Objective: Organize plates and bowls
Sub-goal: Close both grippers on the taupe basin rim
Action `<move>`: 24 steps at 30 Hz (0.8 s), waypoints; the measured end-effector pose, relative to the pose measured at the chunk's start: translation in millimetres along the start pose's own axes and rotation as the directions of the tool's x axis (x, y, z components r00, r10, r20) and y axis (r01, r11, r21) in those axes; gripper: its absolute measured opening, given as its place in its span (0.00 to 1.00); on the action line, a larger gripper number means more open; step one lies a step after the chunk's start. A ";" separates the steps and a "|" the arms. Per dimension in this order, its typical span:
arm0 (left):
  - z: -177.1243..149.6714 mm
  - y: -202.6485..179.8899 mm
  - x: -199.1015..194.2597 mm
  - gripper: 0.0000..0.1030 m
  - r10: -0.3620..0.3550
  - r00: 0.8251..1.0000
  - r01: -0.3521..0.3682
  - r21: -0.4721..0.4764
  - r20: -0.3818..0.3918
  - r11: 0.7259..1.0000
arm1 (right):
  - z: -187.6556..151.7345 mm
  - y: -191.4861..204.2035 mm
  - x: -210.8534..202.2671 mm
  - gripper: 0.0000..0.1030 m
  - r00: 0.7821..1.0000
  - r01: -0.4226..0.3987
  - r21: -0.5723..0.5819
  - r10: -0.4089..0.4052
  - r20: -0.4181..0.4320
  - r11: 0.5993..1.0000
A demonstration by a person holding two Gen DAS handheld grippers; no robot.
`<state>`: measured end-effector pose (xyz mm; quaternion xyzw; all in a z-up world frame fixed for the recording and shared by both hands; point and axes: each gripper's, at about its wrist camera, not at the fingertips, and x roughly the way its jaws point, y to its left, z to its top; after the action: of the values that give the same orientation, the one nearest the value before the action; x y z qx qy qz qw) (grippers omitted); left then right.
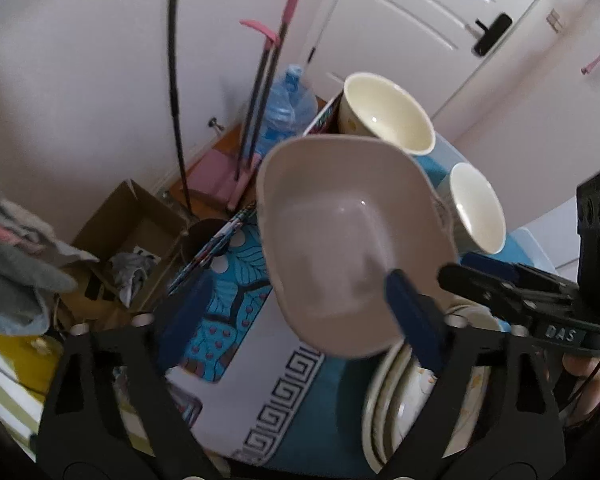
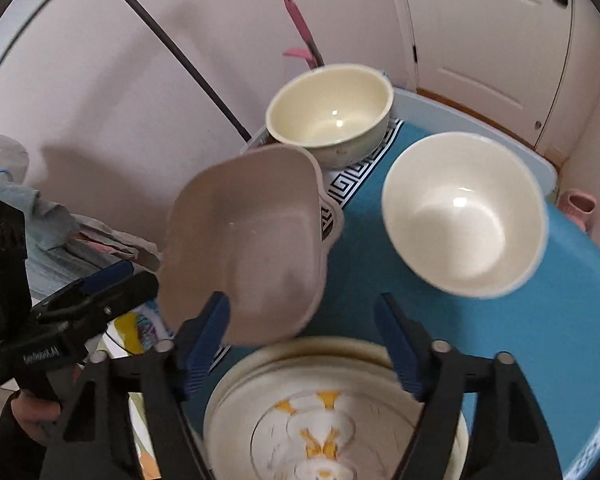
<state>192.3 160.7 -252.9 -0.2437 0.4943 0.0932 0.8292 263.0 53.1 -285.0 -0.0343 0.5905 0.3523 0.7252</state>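
Observation:
A grey-beige squarish bowl (image 1: 340, 232) (image 2: 252, 240) hangs tilted above the blue tablecloth (image 2: 540, 320), its low rim near a stack of plates (image 1: 384, 400) (image 2: 260, 364) with a yellow pattern. My left gripper (image 1: 300, 276) is open: the right pad overlaps the bowl's inside, the left pad stands clear. My right gripper (image 2: 303, 297) is open over the plates, its left pad at the bowl's low rim. Each gripper shows in the other view (image 1: 448, 272) (image 2: 140, 276) at the bowl's edge. What supports the bowl I cannot tell. A cream bowl (image 1: 384, 116) (image 2: 332, 116) and a white bowl (image 1: 476, 208) (image 2: 460, 216) stand behind.
Beyond the table's left edge are a cardboard box (image 1: 132, 236), a blue water jug (image 1: 288, 108) and pink-handled cleaning tools (image 1: 268, 80) by the wall. Folded cloth (image 1: 12, 260) lies at the left. A pink cup (image 2: 578, 204) stands past the right edge, near a white door.

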 end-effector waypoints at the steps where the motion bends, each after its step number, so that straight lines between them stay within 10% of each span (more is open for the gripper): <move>1: 2.1 0.3 8.3 0.69 -0.006 1.000 0.006 0.004 -0.014 1.000 | 1.9 -0.7 5.7 0.60 1.000 -0.004 0.009 0.004 -0.009 1.000; 7: 10.5 -2.1 36.6 0.62 -0.010 0.997 0.014 0.051 -0.076 0.999 | 12.2 -1.6 34.2 0.46 0.999 0.020 0.014 -0.019 -0.036 1.000; 13: 9.7 -4.4 56.5 0.19 0.031 0.989 -0.015 0.113 -0.141 0.994 | 13.2 -2.0 47.3 0.19 0.999 0.007 0.047 -0.005 -0.042 0.999; 24: 15.0 0.0 33.5 0.17 0.052 0.993 -0.034 0.168 -0.104 0.985 | 7.0 20.6 38.1 0.15 0.997 0.053 0.050 -0.056 0.048 0.997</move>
<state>220.5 165.2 -276.0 -0.1679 0.5494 0.0563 0.8166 259.5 89.7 -309.0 -0.0240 0.5799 0.3185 0.7495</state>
